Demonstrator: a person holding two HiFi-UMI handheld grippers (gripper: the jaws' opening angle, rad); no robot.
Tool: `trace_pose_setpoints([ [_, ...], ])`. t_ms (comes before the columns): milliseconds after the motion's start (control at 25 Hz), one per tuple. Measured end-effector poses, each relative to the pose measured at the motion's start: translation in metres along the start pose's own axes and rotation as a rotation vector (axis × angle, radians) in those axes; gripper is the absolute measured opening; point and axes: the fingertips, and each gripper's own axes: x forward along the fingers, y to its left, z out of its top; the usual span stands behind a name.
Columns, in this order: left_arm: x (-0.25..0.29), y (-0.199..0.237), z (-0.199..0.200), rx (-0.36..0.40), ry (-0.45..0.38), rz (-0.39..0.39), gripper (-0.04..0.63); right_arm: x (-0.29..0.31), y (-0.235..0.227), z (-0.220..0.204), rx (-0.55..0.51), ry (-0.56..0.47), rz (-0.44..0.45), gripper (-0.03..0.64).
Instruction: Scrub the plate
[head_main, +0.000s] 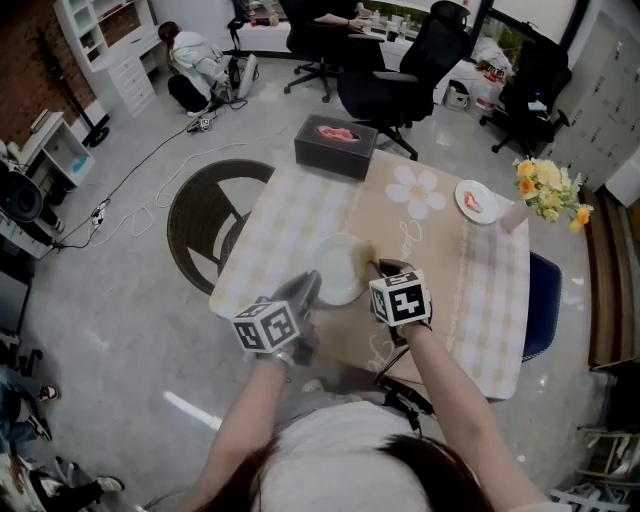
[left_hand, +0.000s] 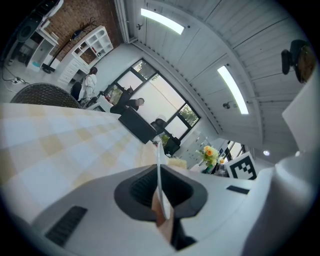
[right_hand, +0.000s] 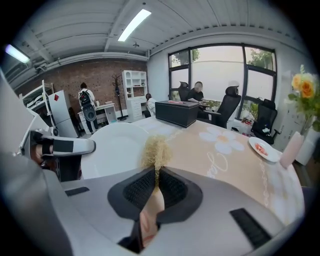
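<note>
Right gripper (right_hand: 156, 176) on frizzy tan scrubber (right_hand: 155, 150), glossy round plate (right_hand: 112, 145)

Probably office: swivel chairs (head_main: 395, 75), shelving (head_main: 105, 40)

The left gripper (head_main: 308, 284) hides part of the plate (head_main: 338, 262) (scrubber (right_hand: 156, 149) base buried inside right gripper (right_hand: 156, 172)).

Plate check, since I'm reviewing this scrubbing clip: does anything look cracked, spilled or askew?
Nothing stands out. The white plate looks whole, its rim clamped in the left gripper; the right gripper holds a tan scrubber at its edge. No spill on the tablecloth.
</note>
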Motion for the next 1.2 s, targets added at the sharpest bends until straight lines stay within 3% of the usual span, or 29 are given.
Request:
trace_pose_setpoints([
  [240, 0.000, -0.001, 0.001, 0.000, 0.000, -0.002, 0.020, -0.004, -0.013, 0.005, 0.018, -0.004, -0.039, 0.029],
  [520, -0.001, -0.001, 0.001, 0.002, 0.002, -0.007, 0.020, -0.026, 0.004, 0.009, 0.092, -0.022, 0.050, 0.029],
  [760, -0.001, -0.001, 0.000, 0.003, 0.001, -0.004, 0.020, -0.037, 0.041, -0.003, 0.137, 0.007, 0.215, 0.029],
  [1200, 0.002, 0.000, 0.000, 0.002, 0.003, -0.006, 0.020, -0.033, 0.096, -0.015, 0.352, 0.083, 0.478, 0.029],
])
